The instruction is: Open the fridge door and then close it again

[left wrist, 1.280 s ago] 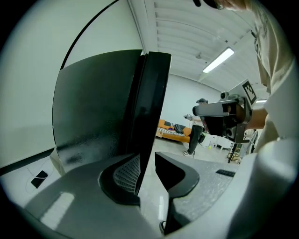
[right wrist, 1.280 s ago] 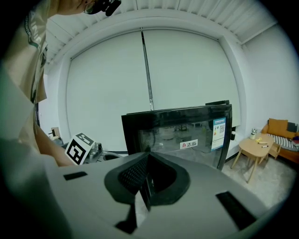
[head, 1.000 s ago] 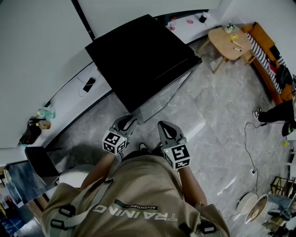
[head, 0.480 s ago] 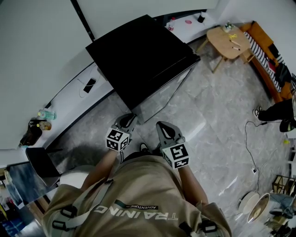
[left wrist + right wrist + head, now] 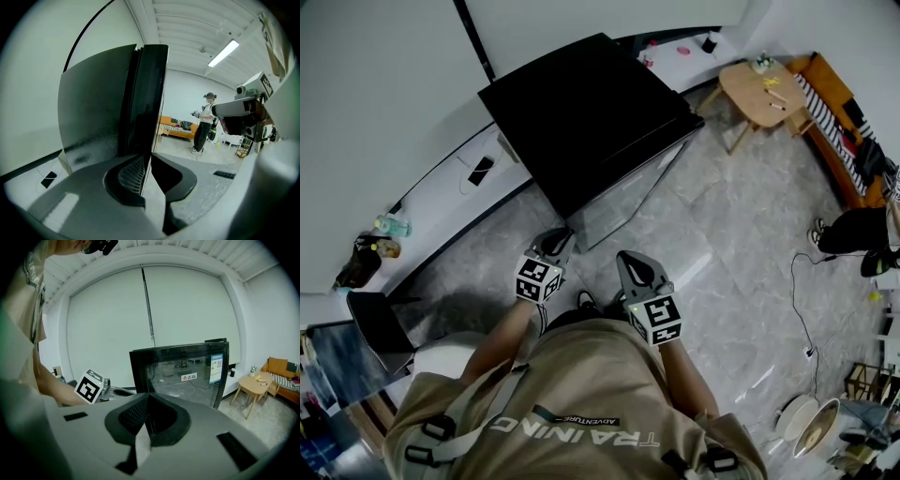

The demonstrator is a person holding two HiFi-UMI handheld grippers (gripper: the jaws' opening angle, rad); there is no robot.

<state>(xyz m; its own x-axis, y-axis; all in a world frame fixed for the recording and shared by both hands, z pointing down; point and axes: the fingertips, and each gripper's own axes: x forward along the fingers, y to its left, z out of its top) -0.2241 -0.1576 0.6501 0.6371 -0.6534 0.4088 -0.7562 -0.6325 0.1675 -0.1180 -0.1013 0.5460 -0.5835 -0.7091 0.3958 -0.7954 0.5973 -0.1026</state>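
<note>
1. A black fridge [image 5: 581, 112] stands upright by a white wall, its flat matt top a plain rectangle from above, its side panel a dull, faintly grained dark sheet
2. The fridge door [image 5: 628, 192] is a tall pane of glossy glass in a black frame, mirroring the room and carrying small printed stickers [image 5: 216, 366]; it lies flat against the cabinet with only a thin seam showing
3. The door's long axis runs straight up and down, and its glass face looks out over the pale, marble-patterned floor tiles [image 5: 741, 216], on the side where the right gripper is held
4. The left gripper [image 5: 149, 161], smooth grey plastic with black mesh-textured pads, has just been closing its jaws and now pinches the door's upright free edge at the corner nearest the person holding it
5. The right gripper [image 5: 149, 399] hangs in front of the glass, apart from it, its jaws drawn together with nothing between them
6. Beyond the fridge, a round wooden table [image 5: 759, 84] sits near an orange sofa [image 5: 180, 132], and a second person [image 5: 204, 124] stands at the far end of the room
</note>
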